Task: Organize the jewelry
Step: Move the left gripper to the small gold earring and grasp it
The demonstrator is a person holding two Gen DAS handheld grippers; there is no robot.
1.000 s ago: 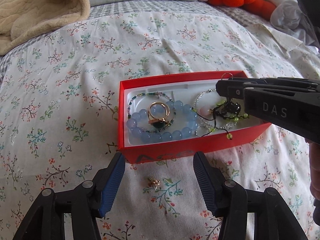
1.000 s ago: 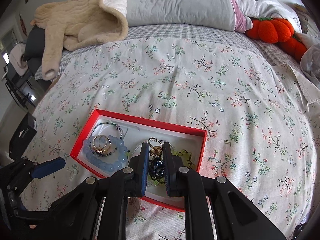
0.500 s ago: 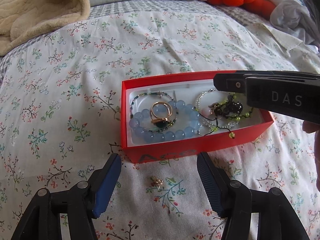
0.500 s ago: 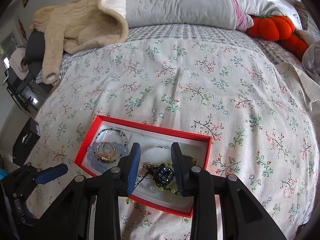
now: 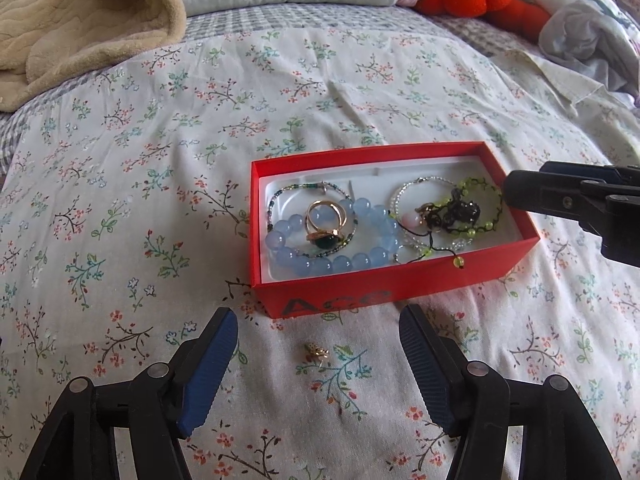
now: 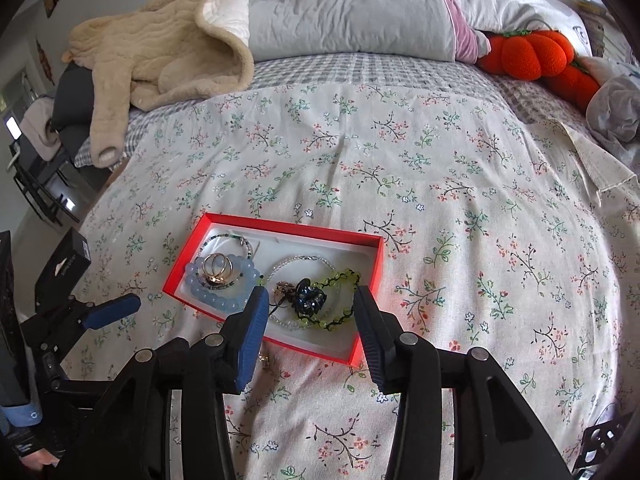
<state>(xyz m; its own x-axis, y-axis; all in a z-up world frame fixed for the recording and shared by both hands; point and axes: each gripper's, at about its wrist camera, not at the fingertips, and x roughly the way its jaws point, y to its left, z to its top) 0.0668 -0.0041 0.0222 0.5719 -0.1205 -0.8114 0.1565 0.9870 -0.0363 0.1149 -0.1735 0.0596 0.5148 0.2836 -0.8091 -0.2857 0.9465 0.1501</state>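
Home bedroom: everything's sitting on a bed with a floral sheet [image 6: 400,184], grey pillow [image 6: 344,4] and beige fleece blanket [image 6: 160,48] lying at the head, orange pumpkin plush [image 6: 528,54] resting beside them.

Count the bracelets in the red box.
4, maybe more under the tangle. Blue bead bracelet front left; thin green beaded one behind it; clear bead one right of centre; lime-and-black cord one far right.
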